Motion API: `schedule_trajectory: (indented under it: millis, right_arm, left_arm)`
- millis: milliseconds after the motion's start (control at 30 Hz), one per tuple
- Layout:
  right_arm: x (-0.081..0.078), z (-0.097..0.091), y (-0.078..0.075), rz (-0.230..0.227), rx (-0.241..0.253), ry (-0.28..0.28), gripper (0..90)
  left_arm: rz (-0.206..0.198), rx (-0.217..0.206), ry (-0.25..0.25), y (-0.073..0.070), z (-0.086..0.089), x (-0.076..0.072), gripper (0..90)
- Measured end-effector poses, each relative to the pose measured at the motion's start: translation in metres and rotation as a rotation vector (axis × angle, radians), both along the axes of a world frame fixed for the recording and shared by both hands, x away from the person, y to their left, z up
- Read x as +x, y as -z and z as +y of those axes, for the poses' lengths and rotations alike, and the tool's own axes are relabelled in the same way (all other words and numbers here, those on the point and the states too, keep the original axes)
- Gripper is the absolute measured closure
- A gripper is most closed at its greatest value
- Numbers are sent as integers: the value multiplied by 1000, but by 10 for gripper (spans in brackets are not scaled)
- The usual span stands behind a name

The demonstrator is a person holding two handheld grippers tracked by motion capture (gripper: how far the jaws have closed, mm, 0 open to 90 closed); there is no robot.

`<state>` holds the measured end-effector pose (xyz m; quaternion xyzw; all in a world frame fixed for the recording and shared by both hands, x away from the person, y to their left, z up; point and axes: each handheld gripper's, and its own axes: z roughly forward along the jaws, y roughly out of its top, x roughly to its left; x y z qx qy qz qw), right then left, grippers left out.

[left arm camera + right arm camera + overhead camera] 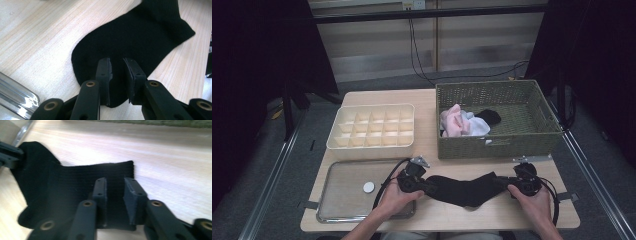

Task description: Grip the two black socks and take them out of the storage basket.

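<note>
The left gripper (424, 186) and right gripper (507, 183) are each clamping an end of the black sock (464, 189), which is lying stretched along the table's (432, 210) near edge. Sorting is barely starting: the divided organiser (372, 126) is standing empty, and more socks (462, 122) are waiting in the wicker basket (497, 145).

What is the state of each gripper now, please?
Left gripper: jaws around the toe end of the black sock; grip cannot be told.
Right gripper: jaws around its cuff; grip cannot be told.

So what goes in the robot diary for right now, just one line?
black sock flat on table | left claw at toe | right claw at cuff
</note>
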<state>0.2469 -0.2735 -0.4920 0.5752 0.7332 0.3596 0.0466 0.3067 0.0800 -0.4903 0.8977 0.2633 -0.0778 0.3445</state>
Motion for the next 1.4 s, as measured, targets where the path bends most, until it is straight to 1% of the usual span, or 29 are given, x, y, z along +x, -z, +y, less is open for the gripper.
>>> schedule_trajectory:
  millis: [33,67,100,133,167,200,233,267,333,433,467,500,533,567,600,633,667,700,733,767,800,867,933,967,1000,1067,1233,1300,1400]
  right_arm:
    - [-1,-3,1,0,0,-2,774]
    - [-2,-5,1,2,0,9,785]
    - [-3,-6,1,6,0,12,803]
    - [-4,-7,0,5,-16,8,820]
    - [-6,-9,1,4,-17,8,821]
    - [-7,-11,1,7,-13,10,831]
    - [-9,-12,0,9,-18,11,834]
    - [-10,-14,0,12,-14,16,834]
    - [-13,-16,0,14,-11,21,833]
    - [-14,-18,0,12,-4,8,796]
    - [-14,-18,0,9,8,2,776]
    - [-14,-18,-1,4,21,-4,760]
    - [-14,-18,-2,-2,39,-11,751]
    - [-15,-19,-4,-12,71,-17,748]
    - [-15,-19,-6,-23,95,-18,737]
    - [-15,-19,-9,-34,109,-23,726]
    - [-15,-18,-11,-46,120,-29,716]
    - [-15,-18,-13,-50,126,-32,704]
    - [-14,-17,-15,-55,130,-34,695]
    - [-13,-16,-17,-56,133,-35,684]
    - [-13,-15,-19,-61,140,-39,665]
    - [-10,-12,-23,-67,141,-49,636]
    - [-8,-9,-29,-75,152,-58,623]
    - [-6,-8,-32,-82,150,-60,619]
    - [-4,-7,-35,-89,153,-59,610]
    - [1,-5,-43,-107,161,-62,588]
    - [11,-3,-63,-142,166,-63,586]
    - [16,-3,-69,-155,160,-64,599]
    - [24,0,-77,-169,158,-78,618]
  left_arm:
    - [12,-13,-14,1,1,-1,748]
    - [21,-16,-13,1,2,-2,748]
    - [14,-25,-16,2,2,-3,750]
    - [10,-14,-9,1,2,-4,752]
    - [21,-29,3,2,1,-5,752]
    - [26,-33,3,2,0,-6,754]
    - [24,-23,-7,2,-1,-7,759]
    - [34,-42,5,3,-3,-7,758]
    - [28,-29,13,2,-7,-10,758]
    - [43,-50,13,3,-8,-9,735]
    - [40,-50,13,2,-8,-9,716]
    - [34,-48,30,1,-8,-8,702]
    - [26,-69,39,-1,-7,-9,698]
    - [15,-74,31,-3,-6,-9,688]
    - [18,-87,28,-5,-4,-9,675]
    - [12,-88,19,-7,-2,-9,670]
    - [21,-106,18,-9,0,-9,656]
    - [19,-104,4,-11,3,-9,642]
    - [29,-127,-4,-13,7,-9,634]
    - [23,-134,-30,-17,11,-10,622]
    - [25,-147,-42,-20,16,-10,600]
    - [6,-153,-62,-26,26,-14,564]
    - [1,-170,-86,-29,39,-16,511]
    - [0,-190,-100,-30,46,-17,493]
    - [10,-211,-105,-29,53,-18,463]
    - [2,-214,-136,-30,65,-18,407]
    - [-21,-245,-175,-39,93,-21,346]
    - [-31,-250,-191,-38,102,-23,322]
    - [-20,-258,-226,-33,112,-21,307]
